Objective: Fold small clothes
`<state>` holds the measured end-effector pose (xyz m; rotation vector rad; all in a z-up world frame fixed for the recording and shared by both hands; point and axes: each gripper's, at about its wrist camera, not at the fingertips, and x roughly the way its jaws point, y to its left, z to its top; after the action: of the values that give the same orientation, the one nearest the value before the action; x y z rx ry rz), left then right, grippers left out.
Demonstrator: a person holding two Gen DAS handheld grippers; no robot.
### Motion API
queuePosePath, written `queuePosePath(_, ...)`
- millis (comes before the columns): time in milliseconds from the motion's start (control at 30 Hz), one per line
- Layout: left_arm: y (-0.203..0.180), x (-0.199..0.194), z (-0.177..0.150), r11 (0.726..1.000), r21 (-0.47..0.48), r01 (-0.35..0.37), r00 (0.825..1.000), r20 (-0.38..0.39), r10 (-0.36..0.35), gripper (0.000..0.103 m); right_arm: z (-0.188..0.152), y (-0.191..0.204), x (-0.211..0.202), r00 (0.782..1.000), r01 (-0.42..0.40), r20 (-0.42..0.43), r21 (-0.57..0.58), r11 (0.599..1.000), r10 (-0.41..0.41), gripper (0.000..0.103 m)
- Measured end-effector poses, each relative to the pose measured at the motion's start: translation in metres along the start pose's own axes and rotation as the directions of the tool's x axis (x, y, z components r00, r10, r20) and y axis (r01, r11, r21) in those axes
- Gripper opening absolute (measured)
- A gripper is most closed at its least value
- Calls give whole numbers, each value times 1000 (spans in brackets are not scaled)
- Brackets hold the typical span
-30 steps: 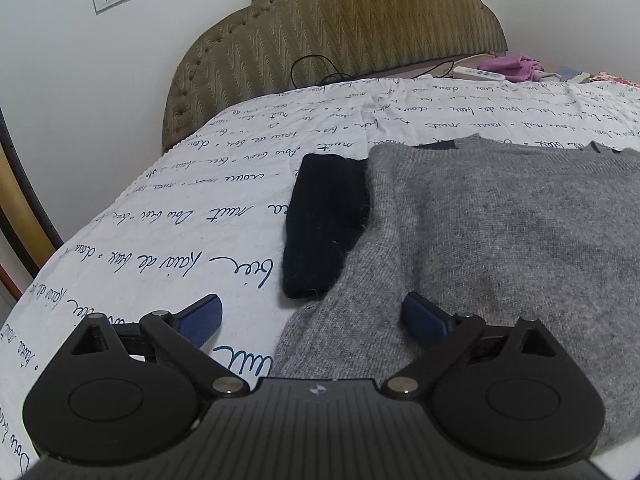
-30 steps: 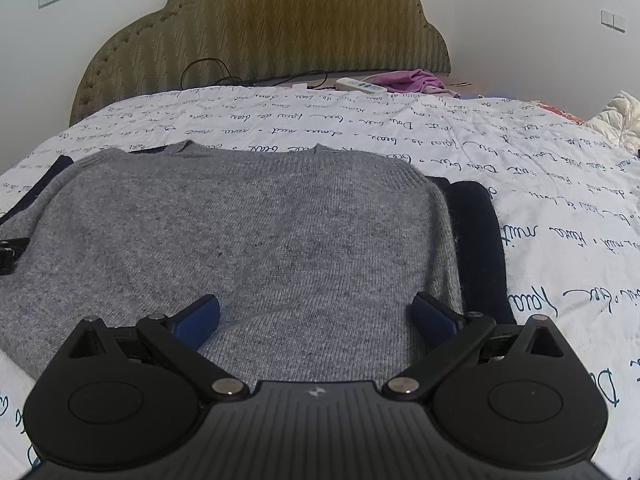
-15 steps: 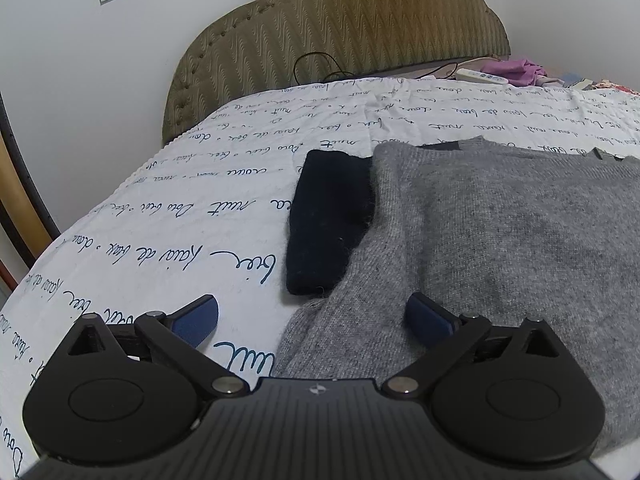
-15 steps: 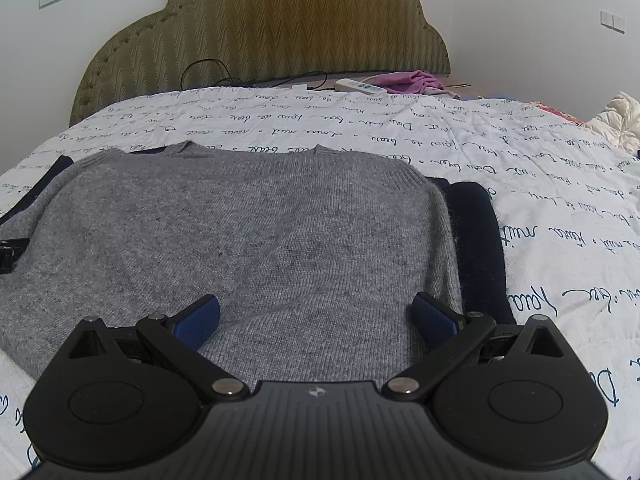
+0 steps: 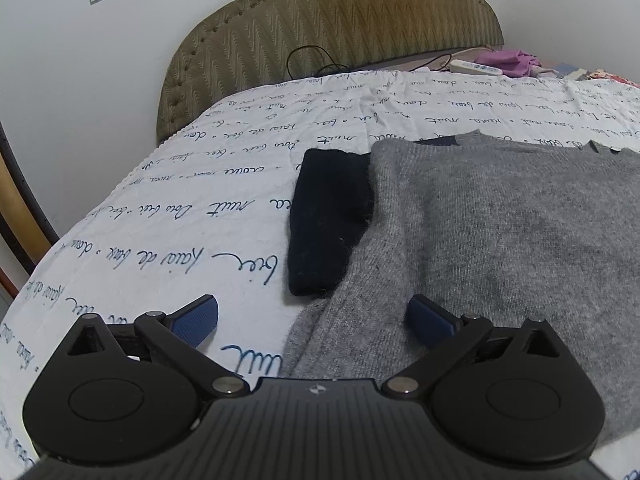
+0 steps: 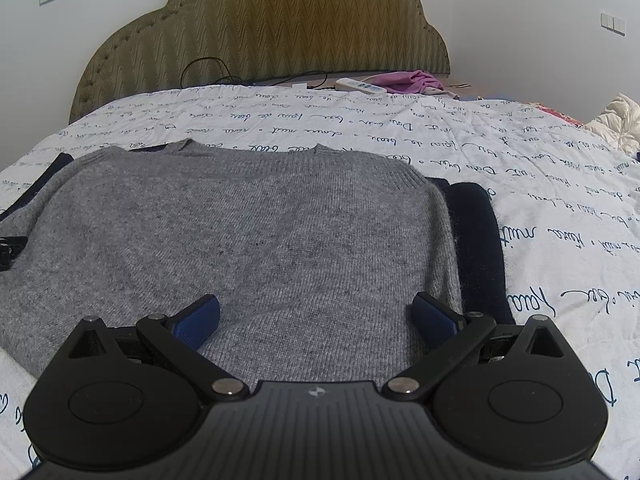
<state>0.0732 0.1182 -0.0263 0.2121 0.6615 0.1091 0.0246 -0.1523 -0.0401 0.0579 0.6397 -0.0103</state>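
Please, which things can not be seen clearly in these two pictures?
- Grey sweater: its near hem is hidden behind the right tongs in the right wrist view.
- Dark garment: mostly covered by the sweater in both views.
- Bedsheet: its writing is too small.

Fuzzy grey knit sweater (image 6: 256,236) lies on smooth printed cotton bedspread (image 6: 540,184).

Both the left gripper (image 5: 313,316) and the right gripper (image 6: 316,314) look alike: a matte black ribbed housing bearing a small white logo, two round black discs, angled black link arms on silver pivot screws, and blue textured finger pads (image 5: 197,319).
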Motion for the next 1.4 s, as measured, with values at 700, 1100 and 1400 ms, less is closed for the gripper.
queuePosePath(700,65,89,93,733,-445,515,763,-152,-628,45,53,109,-16,955,-289,6,-198,937,296,103)
queuePosePath(1100,92,109,87,534,-629,565,720,58,-692,29,46,109,-4,953,-302,-54,-165,939,297,103)
queuePosePath(1400,83,82,110,749,-445,491,840,16,-542,29,47,100,4,956,-294,-51,-110,949,290,103)
